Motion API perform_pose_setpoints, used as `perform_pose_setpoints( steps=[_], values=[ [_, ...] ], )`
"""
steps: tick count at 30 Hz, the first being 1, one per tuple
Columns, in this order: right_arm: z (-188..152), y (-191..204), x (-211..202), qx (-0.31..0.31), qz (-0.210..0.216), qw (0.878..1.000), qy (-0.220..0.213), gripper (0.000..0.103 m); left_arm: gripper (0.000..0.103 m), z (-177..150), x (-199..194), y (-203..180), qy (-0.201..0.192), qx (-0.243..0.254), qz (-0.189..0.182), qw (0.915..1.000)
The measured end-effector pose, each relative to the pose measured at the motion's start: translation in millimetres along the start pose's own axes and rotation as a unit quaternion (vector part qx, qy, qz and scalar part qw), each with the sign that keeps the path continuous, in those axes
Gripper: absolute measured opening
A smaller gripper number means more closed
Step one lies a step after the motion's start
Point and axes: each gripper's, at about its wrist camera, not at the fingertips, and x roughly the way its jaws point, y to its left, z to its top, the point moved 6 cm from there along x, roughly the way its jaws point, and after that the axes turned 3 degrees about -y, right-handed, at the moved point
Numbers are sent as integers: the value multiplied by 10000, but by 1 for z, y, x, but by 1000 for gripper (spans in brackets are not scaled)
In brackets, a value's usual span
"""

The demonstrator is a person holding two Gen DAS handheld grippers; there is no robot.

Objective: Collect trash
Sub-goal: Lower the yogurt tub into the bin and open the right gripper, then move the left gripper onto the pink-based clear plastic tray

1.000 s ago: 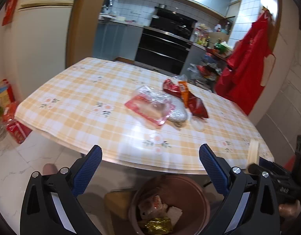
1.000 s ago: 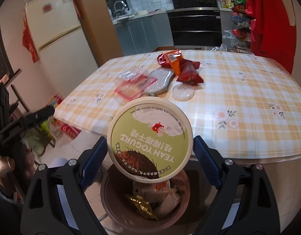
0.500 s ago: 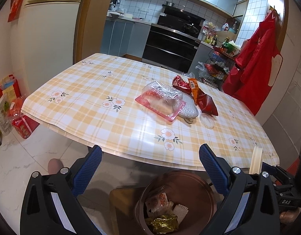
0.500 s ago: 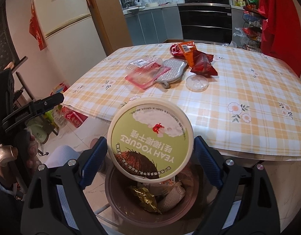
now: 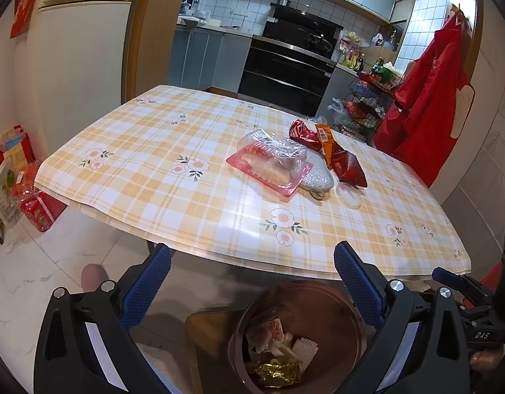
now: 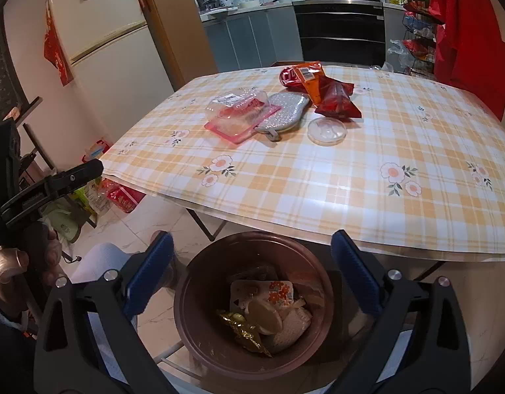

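A brown trash bin (image 6: 193, 312) stands on the floor below the table edge; it also shows in the left wrist view (image 5: 351, 312). The yogurt cup (image 6: 264, 317) lies inside it among wrappers. My right gripper (image 6: 252, 256) is open and empty just above the bin. My left gripper (image 5: 252, 272) is open and empty above the bin's left side. On the table lie a clear-and-pink plastic tray (image 6: 241, 115), a silver pouch (image 6: 285, 111), red and orange snack wrappers (image 6: 321, 88) and a clear lid (image 6: 327, 130).
The checked-cloth table (image 6: 351, 177) fills the middle of both views. A fridge (image 5: 85, 55) stands at the left, bags (image 5: 19, 177) on the floor beside it. Red aprons (image 5: 429, 105) hang at the right. The kitchen counter and oven lie behind.
My right gripper has opened and the yogurt cup has dropped from it into the bin. Both grippers have drawn back a little from the table.
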Motion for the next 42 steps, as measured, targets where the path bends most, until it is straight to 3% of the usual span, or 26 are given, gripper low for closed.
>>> perform_pose_setpoints(
  steps=[9, 14, 23, 31, 36, 42],
  values=[
    [-5, -31, 9, 137, -321, 9994, 26, 97, 97, -5, 17, -1, 230, 157, -15, 9996],
    [-3, -56, 17, 303, -502, 9983, 36, 97, 97, 5, 41, -2, 420, -206, -168, 9988],
    [6, -93, 34, 506, -675, 9964, 28, 97, 97, 51, 95, -11, 499, -490, -268, 9972],
    [12, -123, 52, 698, -767, 9945, 135, 97, 97, 110, 163, -19, 466, 199, -386, 9980],
    [18, -139, 63, 731, -864, 9933, 237, 97, 81, 150, 228, -21, 779, 856, -568, 9917],
    [29, -155, 75, 828, -999, 9911, 297, 97, 67, 162, 291, -6, 1352, 581, -901, 9850]
  ],
)
